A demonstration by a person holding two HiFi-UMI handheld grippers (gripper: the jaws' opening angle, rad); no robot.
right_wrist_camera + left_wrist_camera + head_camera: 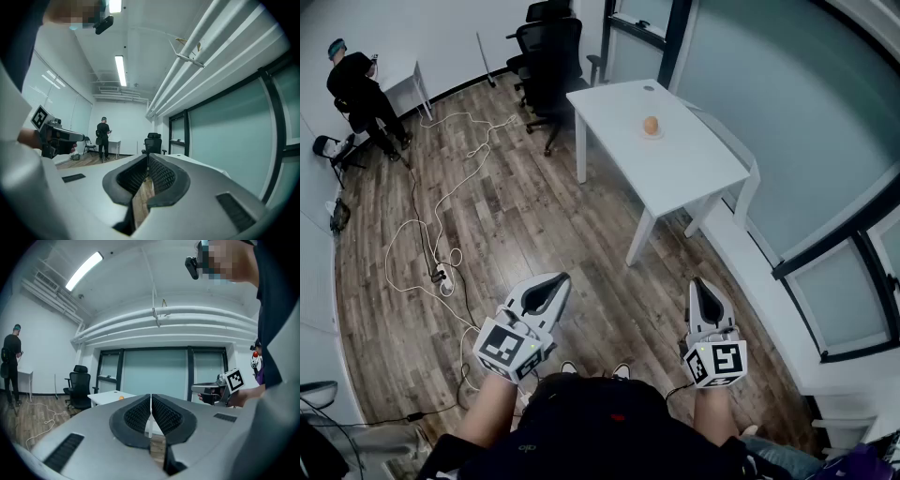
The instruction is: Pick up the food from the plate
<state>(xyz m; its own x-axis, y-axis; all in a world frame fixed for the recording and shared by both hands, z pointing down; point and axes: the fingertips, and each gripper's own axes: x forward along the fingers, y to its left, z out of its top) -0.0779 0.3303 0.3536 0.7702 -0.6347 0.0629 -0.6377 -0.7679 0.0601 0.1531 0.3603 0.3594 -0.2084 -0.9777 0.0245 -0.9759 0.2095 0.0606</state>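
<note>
An orange piece of food [651,125] sits on a small plate [652,134] on a white table [675,164] far ahead of me; in the left gripper view the food [121,397] is a tiny orange dot on that table [110,397]. My left gripper [563,278] hangs at waist height over the wood floor, jaws shut with nothing between them. My right gripper [699,283] is held level beside it, also shut and empty. Both grippers are well short of the table. In each gripper view the other gripper shows to the side, the right gripper [196,388] and the left gripper [80,138].
Black office chairs [547,56] stand behind the table. White cables [441,220] and a power strip [441,277] lie on the floor at left. A person [361,94] stands by a small desk [408,89] at far left. A low white ledge [769,281] runs along the glass wall on the right.
</note>
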